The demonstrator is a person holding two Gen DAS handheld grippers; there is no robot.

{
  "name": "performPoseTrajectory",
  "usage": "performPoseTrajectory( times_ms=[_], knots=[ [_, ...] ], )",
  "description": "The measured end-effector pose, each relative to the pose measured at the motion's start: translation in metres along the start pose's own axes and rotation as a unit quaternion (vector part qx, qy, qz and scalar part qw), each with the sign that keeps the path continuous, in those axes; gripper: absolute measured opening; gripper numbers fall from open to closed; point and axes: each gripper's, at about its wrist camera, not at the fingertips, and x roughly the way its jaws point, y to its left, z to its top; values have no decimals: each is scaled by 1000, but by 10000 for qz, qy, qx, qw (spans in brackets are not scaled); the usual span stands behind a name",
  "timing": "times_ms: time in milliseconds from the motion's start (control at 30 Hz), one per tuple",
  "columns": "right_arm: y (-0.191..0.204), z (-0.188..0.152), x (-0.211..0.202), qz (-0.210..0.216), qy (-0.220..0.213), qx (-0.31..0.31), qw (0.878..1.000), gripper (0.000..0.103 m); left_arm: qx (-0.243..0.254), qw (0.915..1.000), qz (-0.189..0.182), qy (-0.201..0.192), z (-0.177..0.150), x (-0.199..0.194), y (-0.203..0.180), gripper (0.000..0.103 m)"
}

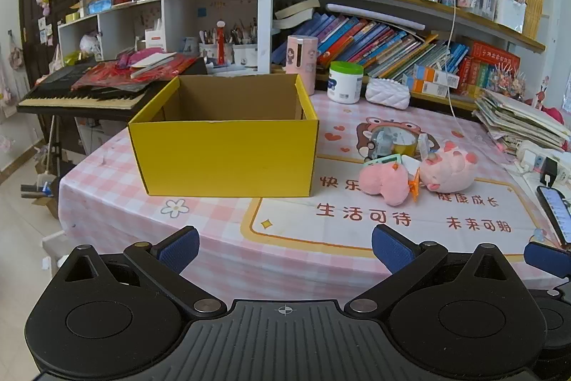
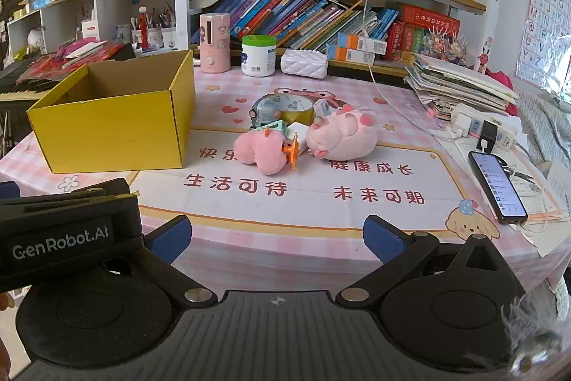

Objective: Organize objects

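An open, empty yellow cardboard box (image 1: 225, 152) (image 2: 114, 127) stands on the left of the pink table. To its right lies a heap of small things: a pink plush duck (image 1: 383, 183) (image 2: 264, 152), a pink plush pig (image 1: 449, 166) (image 2: 342, 136), a roll of gold tape (image 2: 292, 111) (image 1: 403, 141) and small white and green items. My left gripper (image 1: 285, 249) is open and empty, near the table's front edge, facing the box. My right gripper (image 2: 276, 238) is open and empty, facing the heap. The left gripper's body (image 2: 60, 231) shows at the left in the right wrist view.
A phone (image 2: 498, 186) on a cable and a power strip (image 2: 481, 129) lie at the table's right, by a paper stack (image 2: 460, 84). A white jar (image 2: 258, 56), pink bottle (image 2: 214, 41) and white pouch (image 2: 303, 63) stand at the back. Bookshelves behind; a keyboard (image 1: 82, 97) left.
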Motion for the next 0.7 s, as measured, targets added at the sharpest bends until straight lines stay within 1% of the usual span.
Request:
performPoseTrajectory(
  times_ms=[267, 333, 700],
  knots=[
    [3, -1, -4, 3, -13, -2, 10000, 103, -5, 10000, 1, -16, 2, -2, 6, 103],
    [9, 2, -4, 3, -10, -6, 10000, 103, -4, 10000, -4, -19, 2, -2, 6, 103],
    [7, 1, -1, -19, -22, -6, 10000, 103, -3, 10000, -5, -18, 2, -2, 5, 103]
  ],
)
